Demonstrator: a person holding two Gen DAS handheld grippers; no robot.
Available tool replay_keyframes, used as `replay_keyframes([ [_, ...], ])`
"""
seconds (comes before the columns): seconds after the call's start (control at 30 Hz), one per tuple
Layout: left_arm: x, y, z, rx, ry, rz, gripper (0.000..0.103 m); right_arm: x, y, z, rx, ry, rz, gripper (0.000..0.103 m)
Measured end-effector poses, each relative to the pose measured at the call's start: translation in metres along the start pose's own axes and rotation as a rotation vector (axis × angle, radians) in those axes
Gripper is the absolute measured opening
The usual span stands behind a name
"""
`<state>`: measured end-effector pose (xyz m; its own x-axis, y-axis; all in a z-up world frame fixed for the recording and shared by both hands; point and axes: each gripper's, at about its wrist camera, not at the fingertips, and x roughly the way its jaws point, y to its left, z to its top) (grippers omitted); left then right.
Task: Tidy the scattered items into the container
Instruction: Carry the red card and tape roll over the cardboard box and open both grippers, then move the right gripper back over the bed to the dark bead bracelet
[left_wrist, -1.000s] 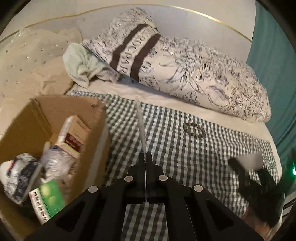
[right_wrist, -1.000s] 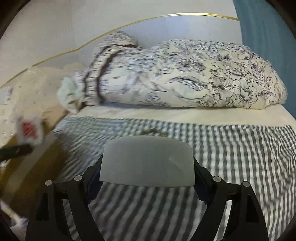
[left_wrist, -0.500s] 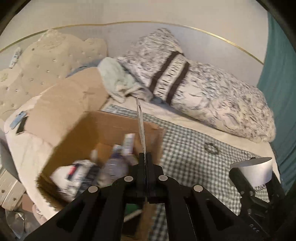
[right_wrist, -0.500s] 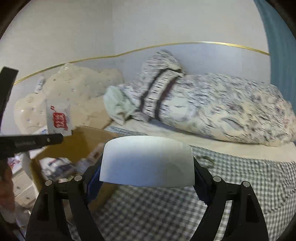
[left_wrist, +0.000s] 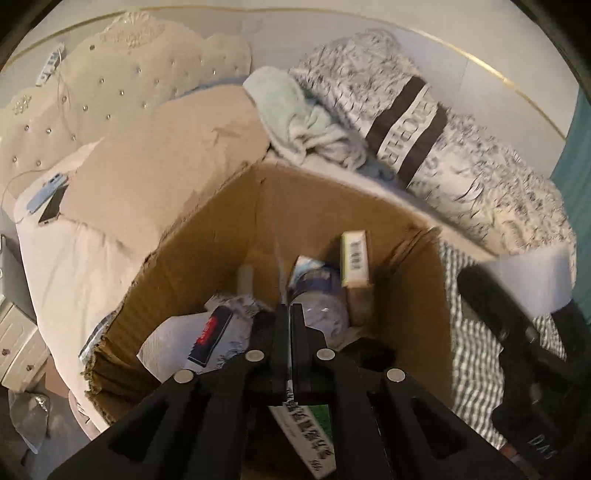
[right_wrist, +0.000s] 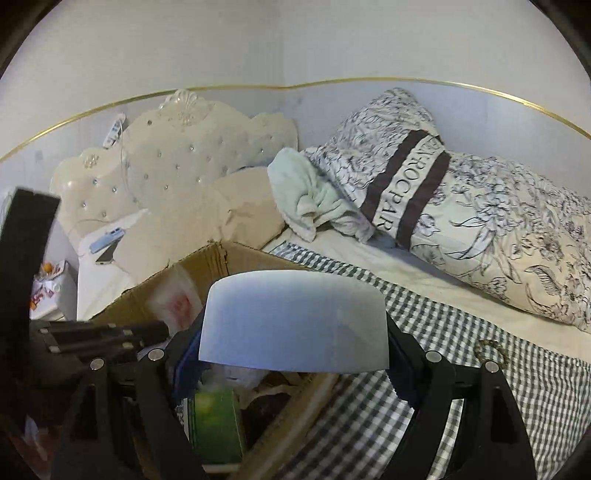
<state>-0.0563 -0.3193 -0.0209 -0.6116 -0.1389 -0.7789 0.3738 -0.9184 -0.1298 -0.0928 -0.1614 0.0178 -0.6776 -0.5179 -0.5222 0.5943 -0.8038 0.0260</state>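
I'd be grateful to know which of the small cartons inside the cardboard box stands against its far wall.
The pale yellow carton with the black barcode stands there; the white-and-green printed carton lies at the near end, below the left tongs.

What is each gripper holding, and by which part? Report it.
Left gripper: thin flat packet, pinched by its lower edge. Right gripper: white rounded container, clamped across its two sides.

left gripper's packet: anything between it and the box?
Nothing visible blocks it. The left gripper, shut on the thin packet, hangs over the open cardboard box; below lie only items already inside. The right gripper, clamped on a white bowl-like piece, sits at the box's near rim, off that path.
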Motion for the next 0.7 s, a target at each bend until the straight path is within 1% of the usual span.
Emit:
replay_keyframes([
  [0.03, 0.003, 0.0, -0.001, 0.005, 0.003, 0.0, 0.003, 0.003, 0.002, 0.0, -0.003, 0.001, -0.002, 0.082],
  [0.07, 0.005, 0.0, -0.001, 0.013, 0.004, 0.008, 0.008, 0.007, 0.004, 0.0, -0.006, 0.0, -0.004, 0.083],
  [0.1, 0.007, 0.0, -0.002, 0.022, 0.006, 0.014, 0.012, 0.009, 0.007, 0.0, -0.008, -0.002, -0.004, 0.092],
  [0.13, 0.009, 0.0, -0.001, 0.029, 0.01, 0.019, 0.034, 0.011, 0.008, 0.0, -0.01, -0.005, -0.01, 0.097],
  [0.17, 0.01, -0.001, -0.001, 0.034, 0.009, 0.03, 0.064, 0.013, 0.009, 0.0, -0.011, -0.017, -0.027, 0.103],
  [0.2, 0.01, -0.001, -0.002, 0.038, -0.002, 0.046, 0.074, 0.014, 0.01, 0.0, -0.015, -0.03, -0.045, 0.102],
  [0.23, 0.008, -0.001, -0.002, 0.039, -0.023, 0.056, 0.08, 0.015, 0.011, 0.0, -0.02, -0.039, -0.056, 0.102],
  [0.27, 0.005, -0.002, -0.003, 0.044, -0.039, 0.052, 0.08, 0.014, 0.012, 0.0, -0.021, -0.047, -0.066, 0.103],
  [0.33, 0.002, -0.003, -0.002, 0.052, -0.045, 0.039, 0.082, 0.01, 0.012, 0.0, -0.022, -0.066, -0.074, 0.103],
  [0.43, -0.006, -0.005, -0.001, 0.051, -0.063, 0.052, 0.083, 0.001, 0.009, 0.003, -0.018, -0.101, -0.081, 0.103],
  [0.5, -0.013, -0.009, 0.0, 0.053, -0.071, 0.052, 0.086, -0.011, 0.004, 0.005, -0.001, -0.13, -0.082, 0.103],
  [0.6, -0.027, -0.021, 0.0, 0.064, -0.09, 0.052, 0.088, -0.03, -0.009, 0.007, 0.038, -0.161, -0.082, 0.103],
  [0.7, -0.04, -0.04, -0.003, 0.086, -0.106, 0.053, 0.089, -0.05, -0.029, 0.008, 0.084, -0.181, -0.091, 0.103],
])
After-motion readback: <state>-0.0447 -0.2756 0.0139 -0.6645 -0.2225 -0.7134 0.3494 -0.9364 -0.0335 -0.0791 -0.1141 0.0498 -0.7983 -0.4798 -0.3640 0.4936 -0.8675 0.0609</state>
